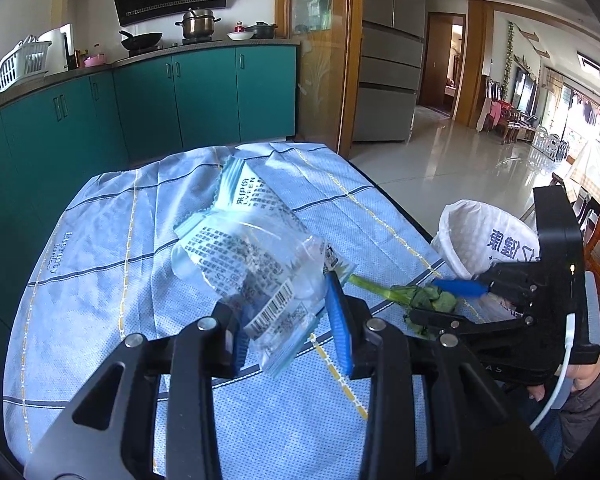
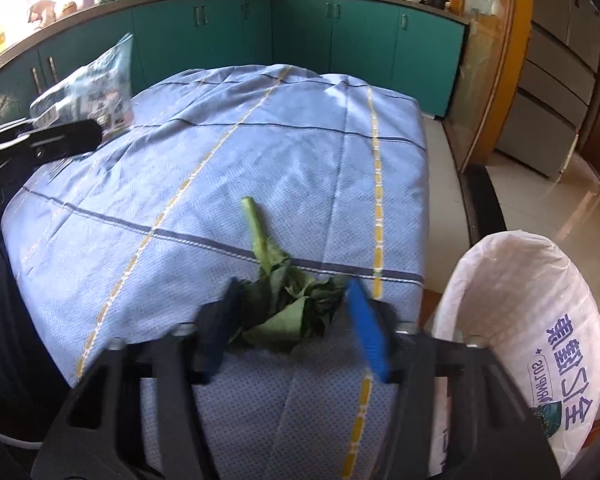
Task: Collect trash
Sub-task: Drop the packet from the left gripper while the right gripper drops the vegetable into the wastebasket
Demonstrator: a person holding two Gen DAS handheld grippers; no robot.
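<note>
Left gripper up close, jaws clamped on a crinkled clear snack wrapper, lifting it just off the blue checked tablecloth. Over to the right gripper: jaws partly apart, straddling the wilted leafy end of a green vegetable stalk that lies flat on the cloth; whether the pads actually press it, I cannot tell. Just beyond the table's right edge stands a bin lined with a white bag. Farther back, teal cabinets run beneath the counter.
</note>
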